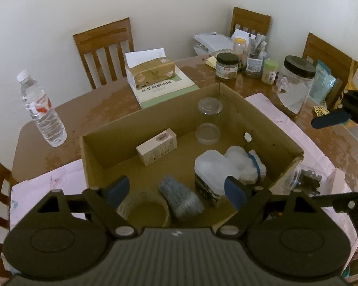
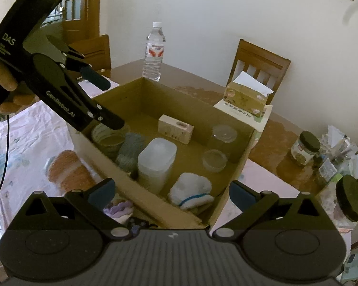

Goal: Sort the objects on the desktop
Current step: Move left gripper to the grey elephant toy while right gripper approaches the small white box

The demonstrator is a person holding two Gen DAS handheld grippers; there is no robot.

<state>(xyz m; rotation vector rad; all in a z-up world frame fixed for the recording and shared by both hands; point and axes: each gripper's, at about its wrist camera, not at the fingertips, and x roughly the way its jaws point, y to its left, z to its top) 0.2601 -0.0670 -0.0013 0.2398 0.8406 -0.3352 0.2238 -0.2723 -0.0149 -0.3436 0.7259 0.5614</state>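
Note:
An open cardboard box (image 1: 260, 116) (image 2: 238, 166) stands on the table. It holds a small pink carton (image 1: 156, 146) (image 2: 176, 128), a clear jar (image 1: 208, 121) (image 2: 220, 147), a white plastic tub (image 1: 213, 171) (image 2: 156, 164), a white sock bundle (image 1: 247, 164) (image 2: 191, 193), a grey sock (image 1: 180, 196) (image 2: 130, 151) and a woven cup (image 1: 143, 211) (image 2: 108, 139). My left gripper (image 1: 176, 190) (image 2: 107, 100) is open and empty over the box's near edge. My right gripper (image 2: 173, 194) is open and empty above the box corner; one of its fingertips (image 1: 329, 120) shows at the right.
A water bottle (image 1: 43, 109) (image 2: 154, 52) stands left of the box. A tissue box (image 1: 151, 71) (image 2: 247, 100) lies on a book behind it. Jars (image 1: 226, 66) (image 2: 304, 149) and clutter crowd the far right. A pink cloth (image 2: 23, 131) covers the table; wooden chairs (image 1: 105, 50) surround it.

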